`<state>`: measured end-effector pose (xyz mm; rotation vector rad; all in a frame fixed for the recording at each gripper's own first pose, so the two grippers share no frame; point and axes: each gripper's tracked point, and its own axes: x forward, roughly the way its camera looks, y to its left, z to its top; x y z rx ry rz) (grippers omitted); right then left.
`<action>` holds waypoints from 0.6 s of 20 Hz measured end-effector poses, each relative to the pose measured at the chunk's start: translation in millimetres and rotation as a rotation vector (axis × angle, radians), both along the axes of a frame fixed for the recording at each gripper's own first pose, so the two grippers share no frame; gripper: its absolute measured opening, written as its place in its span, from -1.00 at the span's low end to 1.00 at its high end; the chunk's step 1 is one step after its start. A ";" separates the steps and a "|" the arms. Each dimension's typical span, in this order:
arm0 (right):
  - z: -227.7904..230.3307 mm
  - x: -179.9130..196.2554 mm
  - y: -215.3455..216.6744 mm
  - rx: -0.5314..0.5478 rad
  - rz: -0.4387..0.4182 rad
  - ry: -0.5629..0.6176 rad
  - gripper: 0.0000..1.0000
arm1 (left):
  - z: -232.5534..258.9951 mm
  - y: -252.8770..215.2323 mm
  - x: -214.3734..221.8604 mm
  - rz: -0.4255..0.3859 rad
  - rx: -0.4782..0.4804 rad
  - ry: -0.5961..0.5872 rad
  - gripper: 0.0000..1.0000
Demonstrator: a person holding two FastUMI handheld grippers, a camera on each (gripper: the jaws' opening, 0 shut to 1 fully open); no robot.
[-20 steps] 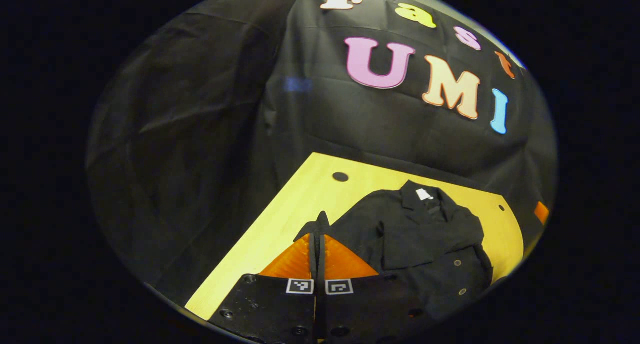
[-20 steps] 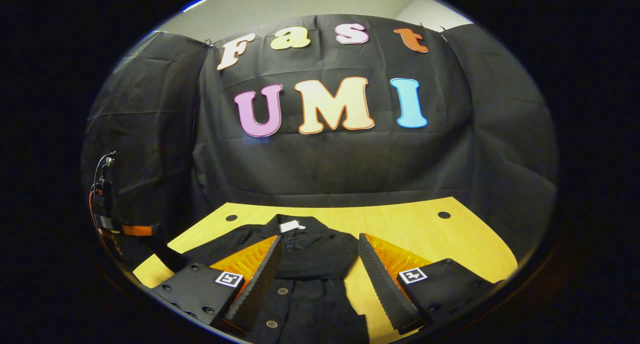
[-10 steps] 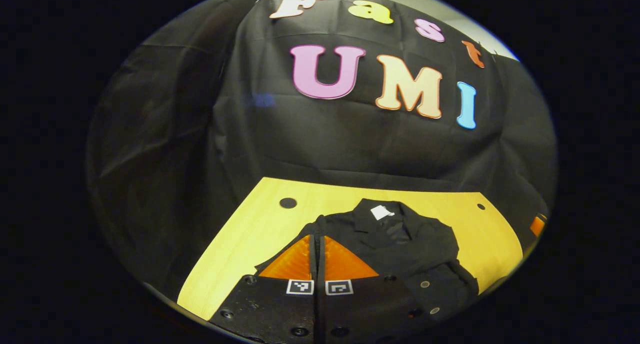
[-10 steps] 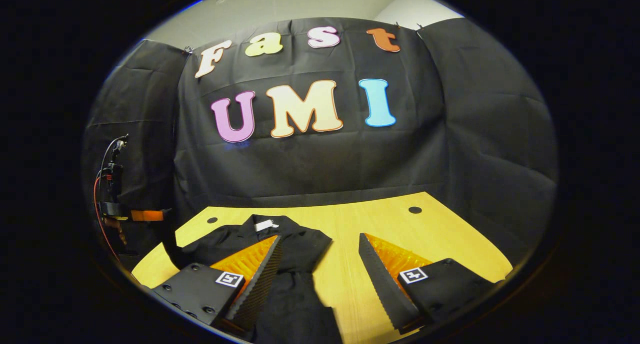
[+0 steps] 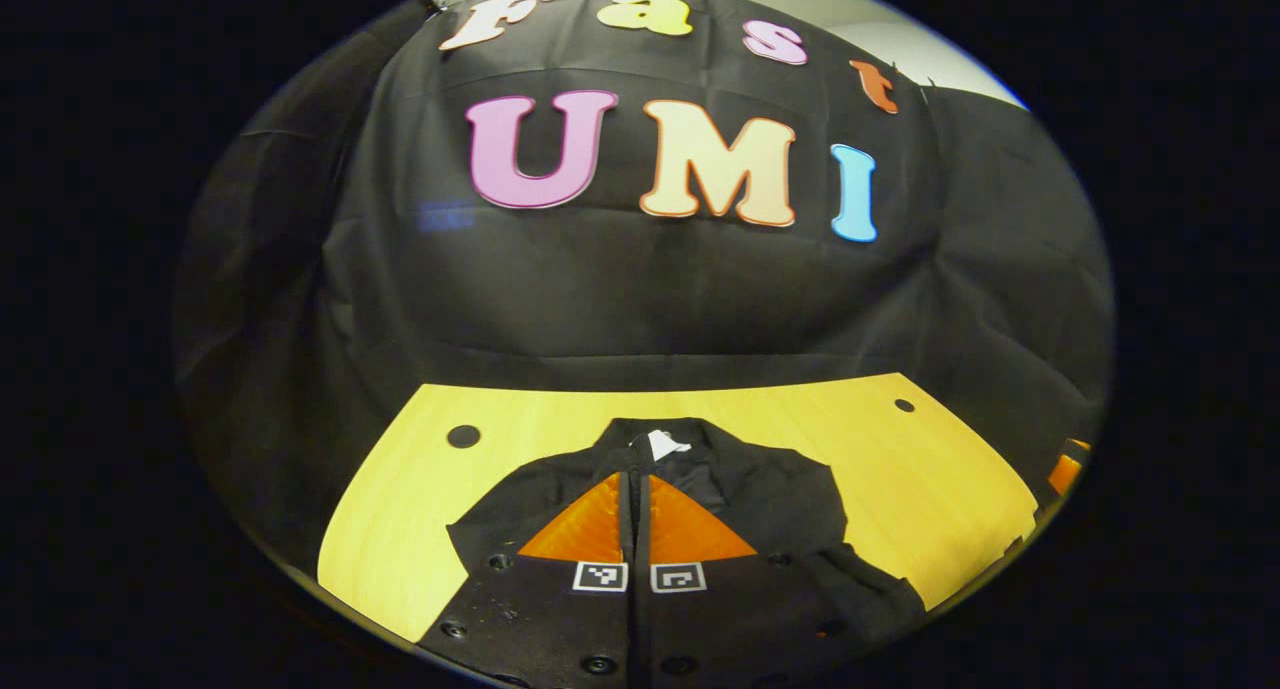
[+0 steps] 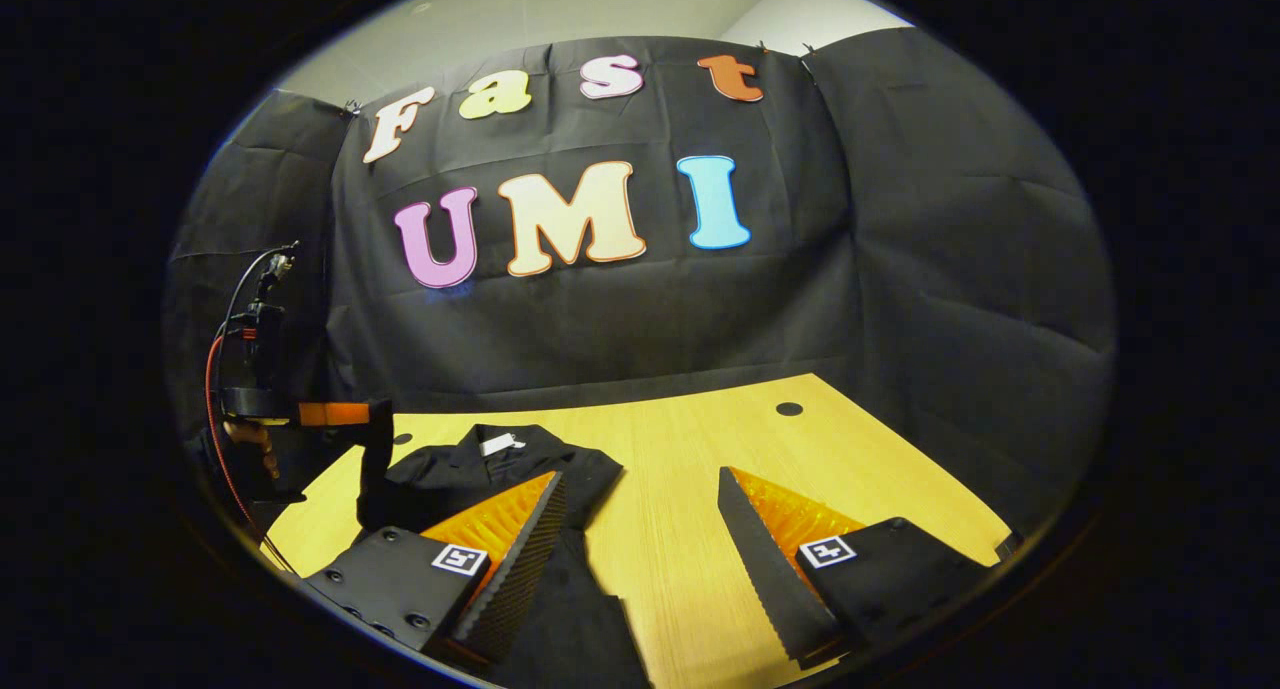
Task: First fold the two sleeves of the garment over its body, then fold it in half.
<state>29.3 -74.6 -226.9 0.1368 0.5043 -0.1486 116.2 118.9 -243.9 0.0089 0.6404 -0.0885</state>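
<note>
A black jacket (image 5: 780,499) with a white neck tag (image 5: 663,444) lies on the yellow table (image 5: 930,469). My left gripper (image 5: 636,479) is shut, with a thin strip of black cloth pinched between its fingers, and it hovers over the jacket's body. In the right gripper view the left gripper (image 6: 340,414) is at the far left, with the black sleeve (image 6: 375,459) hanging from it down to the jacket (image 6: 480,474). My right gripper (image 6: 640,477) is open over bare table (image 6: 700,529), with nothing between its fingers. Its left finger overlaps the jacket's right edge.
Round holes (image 5: 463,436) (image 5: 904,405) mark the table's far corners. Black cloth walls stand close behind the table and on both sides. A hand and cables (image 6: 235,369) are behind the left gripper. Bare wood lies to the right of the jacket.
My left gripper has carried the sleeve from the jacket's left side to over its body. My right gripper has drifted right, off the jacket and over bare table.
</note>
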 end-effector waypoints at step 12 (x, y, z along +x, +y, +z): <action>-5.1 -31.2 -56.2 -0.019 -0.106 0.041 0.94 | -54.4 -100.8 27.9 -0.121 0.011 0.106 -1.00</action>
